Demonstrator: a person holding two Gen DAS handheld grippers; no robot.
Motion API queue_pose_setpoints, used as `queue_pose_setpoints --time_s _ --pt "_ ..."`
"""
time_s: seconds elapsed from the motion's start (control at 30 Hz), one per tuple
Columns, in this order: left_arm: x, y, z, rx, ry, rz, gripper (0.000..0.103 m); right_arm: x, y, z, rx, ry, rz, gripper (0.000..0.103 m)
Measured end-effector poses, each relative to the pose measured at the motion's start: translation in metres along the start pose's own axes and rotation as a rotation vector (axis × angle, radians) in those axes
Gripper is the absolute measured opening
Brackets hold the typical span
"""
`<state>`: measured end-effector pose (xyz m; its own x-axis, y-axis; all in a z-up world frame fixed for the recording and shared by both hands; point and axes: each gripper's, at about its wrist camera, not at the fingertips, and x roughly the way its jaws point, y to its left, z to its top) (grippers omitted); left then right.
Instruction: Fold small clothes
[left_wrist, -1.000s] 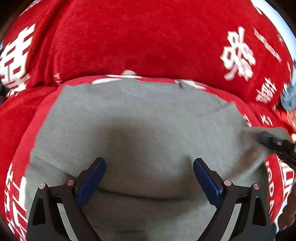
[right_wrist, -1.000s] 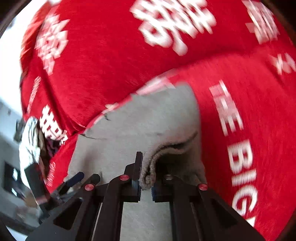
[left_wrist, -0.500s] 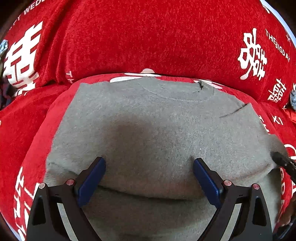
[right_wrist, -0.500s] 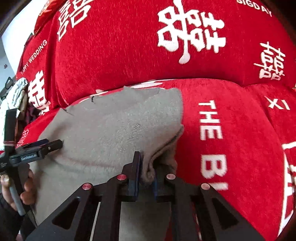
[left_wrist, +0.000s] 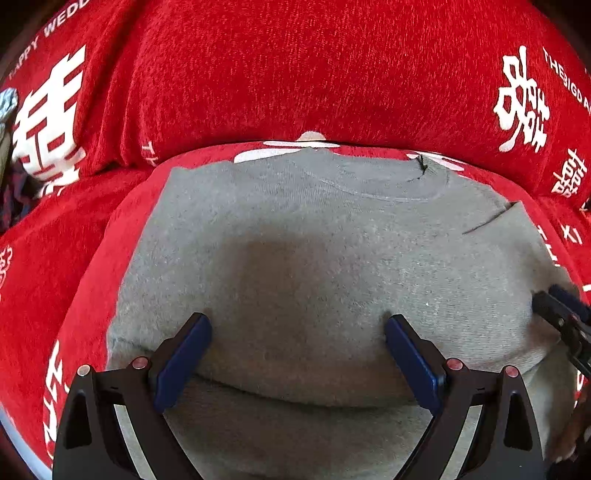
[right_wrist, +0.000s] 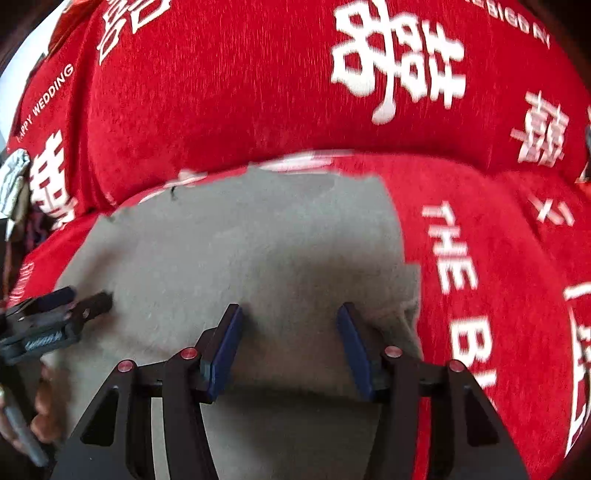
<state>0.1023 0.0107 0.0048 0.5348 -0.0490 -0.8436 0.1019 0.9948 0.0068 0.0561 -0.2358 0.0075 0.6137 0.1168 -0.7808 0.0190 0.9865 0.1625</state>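
Right gripper (right_wrist: 288, 343) jaws opening, nothing pinched; left gripper (left_wrist: 297, 354) spread wide above grey sweater (left_wrist: 314, 240). Sleeve fold-in done; next likely bottom-hem fold.

1. Sweater (left_wrist: 314, 240): near hem runs under the left gripper (left_wrist: 297, 363) frame and off the bottom edge.
2. Right gripper (left_wrist: 565, 317): cut by the right edge in the left view; only the finger ends show.
3. Right view motion-blurred; sweater collar edge smeared.
4. Clutter (right_wrist: 13, 177) at far left: too small to identify.
5. Hand (right_wrist: 40, 413): partly out of frame.
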Motion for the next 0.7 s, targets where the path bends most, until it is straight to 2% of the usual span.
queue_pose_setpoints --time_s 0.07,0.17,0.2,0.27,0.33,0.5,0.57,0.7 --pt "0.006 0.003 0.004 -0.010 0.008 0.002 0.102 0.006 0.007 0.004 -0.041 0.003 -0.045 0.062" --pt "0.009 0.009 0.012 -0.040 0.029 -0.018 0.102 0.013 0.021 0.012 -0.117 0.037 -0.109 0.063" --pt "0.006 0.009 0.014 -0.033 0.017 -0.021 0.102 0.009 0.022 0.017 -0.106 0.056 -0.115 0.064" --pt "0.005 0.007 0.019 -0.010 0.000 -0.021 0.102 -0.004 0.023 0.022 -0.079 0.017 -0.064 0.064" --pt "0.014 0.007 0.029 0.004 0.013 0.004 0.102 -0.003 0.024 0.027 -0.085 0.009 -0.070 0.064" --pt "0.048 0.026 0.057 -0.059 0.106 -0.019 0.102 0.043 0.005 0.055 0.009 0.136 -0.094 0.063" --pt "0.057 0.030 0.068 -0.061 0.132 -0.031 0.102 0.055 -0.005 0.065 0.043 0.151 -0.112 0.065" --pt "0.069 0.025 0.081 -0.034 0.176 -0.021 0.102 0.077 -0.010 0.082 0.049 0.188 -0.119 0.077"
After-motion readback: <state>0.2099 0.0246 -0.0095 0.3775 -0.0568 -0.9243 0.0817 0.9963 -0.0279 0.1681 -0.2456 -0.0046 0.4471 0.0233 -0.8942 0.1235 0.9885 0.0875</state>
